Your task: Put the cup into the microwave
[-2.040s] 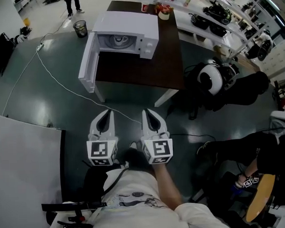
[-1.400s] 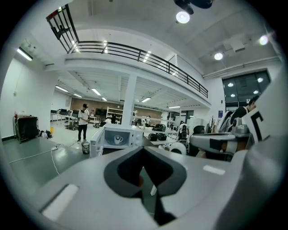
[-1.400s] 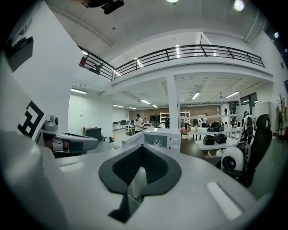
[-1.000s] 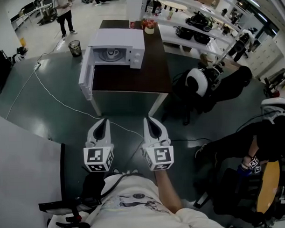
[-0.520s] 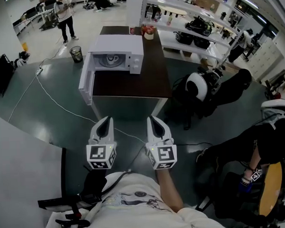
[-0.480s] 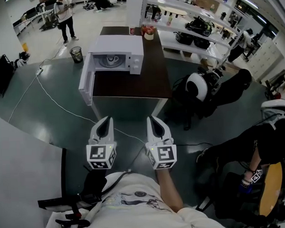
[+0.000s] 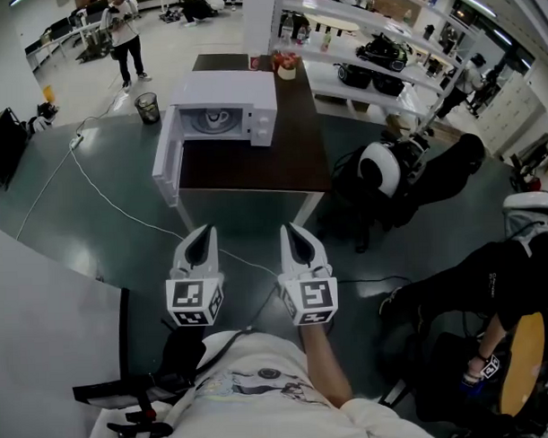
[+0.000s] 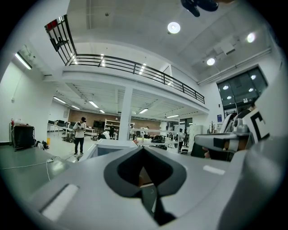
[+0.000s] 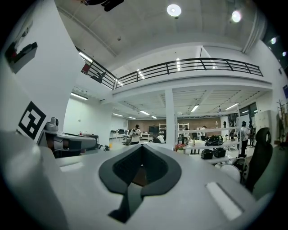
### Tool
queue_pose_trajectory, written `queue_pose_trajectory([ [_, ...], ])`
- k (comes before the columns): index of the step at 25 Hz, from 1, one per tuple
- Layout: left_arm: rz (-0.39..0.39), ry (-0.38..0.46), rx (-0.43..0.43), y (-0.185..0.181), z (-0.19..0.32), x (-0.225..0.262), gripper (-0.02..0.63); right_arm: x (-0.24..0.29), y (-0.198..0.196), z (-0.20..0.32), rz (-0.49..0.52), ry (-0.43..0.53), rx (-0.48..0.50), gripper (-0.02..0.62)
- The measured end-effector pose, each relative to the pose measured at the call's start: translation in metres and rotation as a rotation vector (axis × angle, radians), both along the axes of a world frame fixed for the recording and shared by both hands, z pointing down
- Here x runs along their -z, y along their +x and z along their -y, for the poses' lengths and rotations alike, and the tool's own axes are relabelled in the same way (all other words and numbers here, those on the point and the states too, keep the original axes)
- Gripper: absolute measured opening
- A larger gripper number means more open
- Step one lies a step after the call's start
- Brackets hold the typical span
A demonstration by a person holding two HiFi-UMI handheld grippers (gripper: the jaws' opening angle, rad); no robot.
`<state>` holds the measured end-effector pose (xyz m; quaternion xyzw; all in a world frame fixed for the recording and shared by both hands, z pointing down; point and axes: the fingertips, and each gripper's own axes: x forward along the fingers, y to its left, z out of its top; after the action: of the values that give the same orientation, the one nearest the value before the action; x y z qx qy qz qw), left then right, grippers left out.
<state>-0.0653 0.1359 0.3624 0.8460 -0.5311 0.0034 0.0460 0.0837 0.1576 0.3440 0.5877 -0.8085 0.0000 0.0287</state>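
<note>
Left gripper (image 7: 205,232): jaws pressed together, nothing between them.
Right gripper (image 7: 289,231): jaws fully together too, holding nothing.
Cup (image 7: 219,123): a small pale shape sitting inside the microwave's cavity, too small to make out in detail.
Cup relative to the grippers: well apart from both, at about 12 o'clock from them in the head view.
Microwave (image 7: 252,90): on the dark table (image 7: 294,154), its door (image 7: 167,154) swung open towards 9 o'clock.
Grippers: side by side, both pointing at 12 o'clock.
</note>
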Motion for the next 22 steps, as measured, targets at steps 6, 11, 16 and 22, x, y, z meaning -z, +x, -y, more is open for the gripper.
queue_pose_trajectory([
  [6, -0.002, -0.009, 0.001, -0.001, -0.001, -0.005, -0.002, -0.005, 0.002, -0.001, -0.002, -0.014, -0.013, -0.002],
  [11, 0.0, -0.019, 0.002, -0.002, -0.002, -0.009, -0.002, -0.007, 0.001, -0.003, -0.008, -0.021, -0.011, -0.002],
  [16, 0.008, -0.029, -0.004, -0.001, -0.004, -0.012, -0.002, -0.01, 0.0, -0.004, -0.025, -0.031, -0.02, -0.002],
  [22, 0.015, -0.035, -0.013, 0.001, -0.004, -0.012, -0.002, -0.011, -0.001, -0.004, -0.019, -0.038, -0.017, -0.002],
])
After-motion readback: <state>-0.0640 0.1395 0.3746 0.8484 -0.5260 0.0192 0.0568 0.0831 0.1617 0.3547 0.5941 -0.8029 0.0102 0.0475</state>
